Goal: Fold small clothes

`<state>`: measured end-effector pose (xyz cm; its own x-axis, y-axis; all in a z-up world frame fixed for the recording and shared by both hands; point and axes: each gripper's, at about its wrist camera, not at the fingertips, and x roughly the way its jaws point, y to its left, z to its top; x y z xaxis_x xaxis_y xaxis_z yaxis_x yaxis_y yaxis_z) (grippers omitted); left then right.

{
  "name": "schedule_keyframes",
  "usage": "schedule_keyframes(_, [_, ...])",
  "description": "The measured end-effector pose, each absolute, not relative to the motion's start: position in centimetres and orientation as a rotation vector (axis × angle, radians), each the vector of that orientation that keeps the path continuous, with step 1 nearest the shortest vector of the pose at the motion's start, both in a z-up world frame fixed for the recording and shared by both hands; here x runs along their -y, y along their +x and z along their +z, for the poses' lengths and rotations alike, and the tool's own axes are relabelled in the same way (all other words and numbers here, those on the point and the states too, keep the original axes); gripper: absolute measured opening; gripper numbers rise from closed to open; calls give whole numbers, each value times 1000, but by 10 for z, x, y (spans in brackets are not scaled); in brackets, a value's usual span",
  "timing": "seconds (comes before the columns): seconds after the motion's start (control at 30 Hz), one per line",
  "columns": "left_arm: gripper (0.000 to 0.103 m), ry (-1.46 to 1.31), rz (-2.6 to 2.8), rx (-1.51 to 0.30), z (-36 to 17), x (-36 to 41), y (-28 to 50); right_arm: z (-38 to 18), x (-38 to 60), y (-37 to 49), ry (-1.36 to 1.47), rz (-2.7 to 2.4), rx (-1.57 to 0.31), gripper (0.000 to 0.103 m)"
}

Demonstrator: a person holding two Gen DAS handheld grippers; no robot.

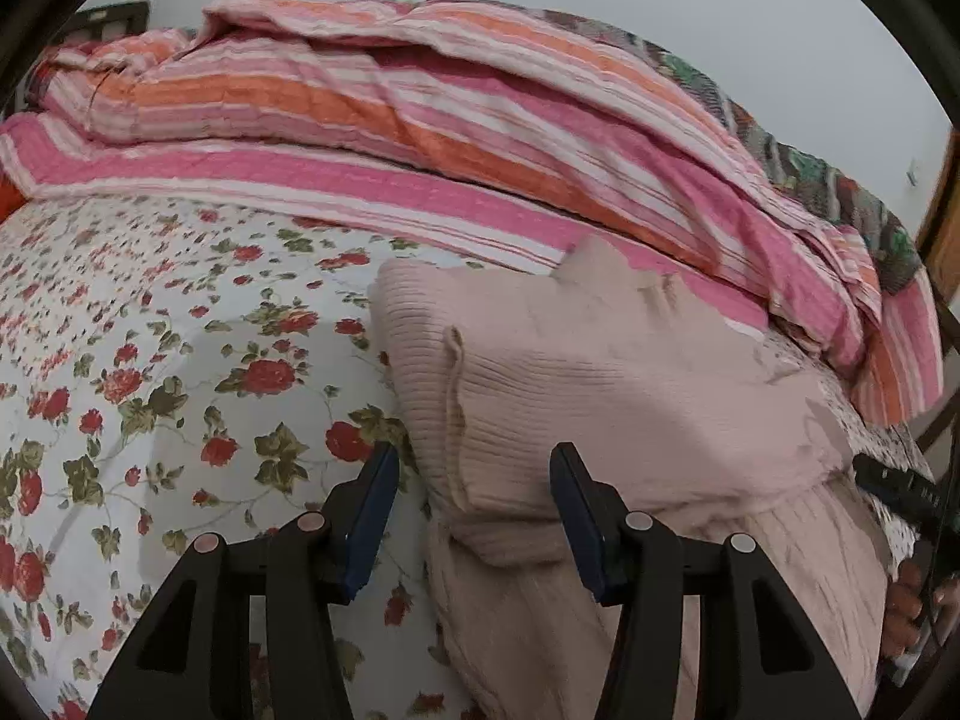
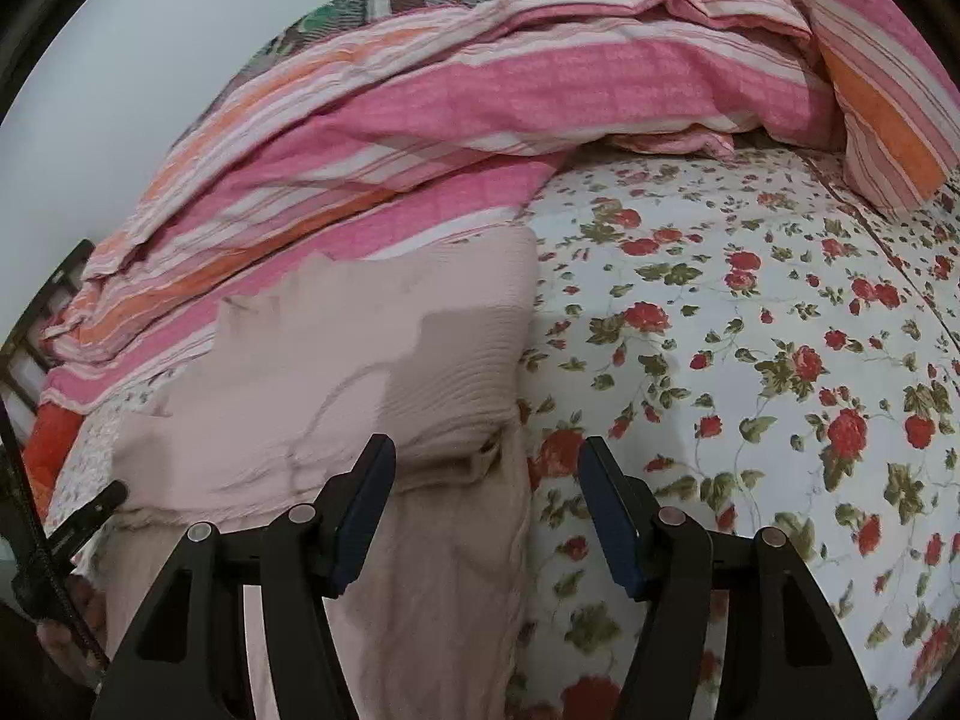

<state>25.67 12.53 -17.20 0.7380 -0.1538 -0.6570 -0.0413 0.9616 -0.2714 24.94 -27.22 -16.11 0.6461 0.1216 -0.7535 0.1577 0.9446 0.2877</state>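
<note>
A pale pink ribbed knit garment (image 1: 600, 396) lies on the floral bedsheet (image 1: 150, 360), with its top part folded over the lower part. My left gripper (image 1: 474, 468) is open and empty, just above the garment's left folded edge. In the right wrist view the same garment (image 2: 336, 360) lies at the left, and my right gripper (image 2: 486, 462) is open and empty over its right edge. The other gripper's tip shows at the right edge of the left view (image 1: 894, 486) and at the left edge of the right view (image 2: 90, 516).
A rumpled pink, orange and white striped quilt (image 1: 450, 114) is heaped along the far side of the bed, also in the right view (image 2: 456, 90). A striped pillow (image 2: 882, 90) lies at the far right. Floral sheet (image 2: 750, 360) spreads to the right of the garment.
</note>
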Motion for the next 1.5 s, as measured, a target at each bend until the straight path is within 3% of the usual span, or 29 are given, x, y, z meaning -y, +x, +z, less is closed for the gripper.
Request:
schedule_keyframes(0.23, [50,-181,-84,-690,-147,-108,219,-125,283,208,368,-39,-787,62])
schedule_keyframes(0.57, [49,-251,-145,-707,-128,-106,129,-118,281,111,280,-49,-870,62])
schedule_keyframes(0.7, [50,-263,-179,-729,-136,-100,92,-125,264,72,163,-47,-884,62])
schedule_keyframes(0.8, [57,-275,-193,-748,-148,-95,69,-132,253,42,112,-50,-843,62])
schedule_keyframes(1.03, [58,-285,-205,-814,-180,-83,35,-150,245,15,81,-49,-857,62])
schedule_keyframes(1.33, [47,-275,-243,-864,-204,-59,26,-182,241,5,151,24,-958,49])
schedule_keyframes(1.5, [42,-302,-242,-859,-209,-60,24,-190,236,6,151,30,-974,49])
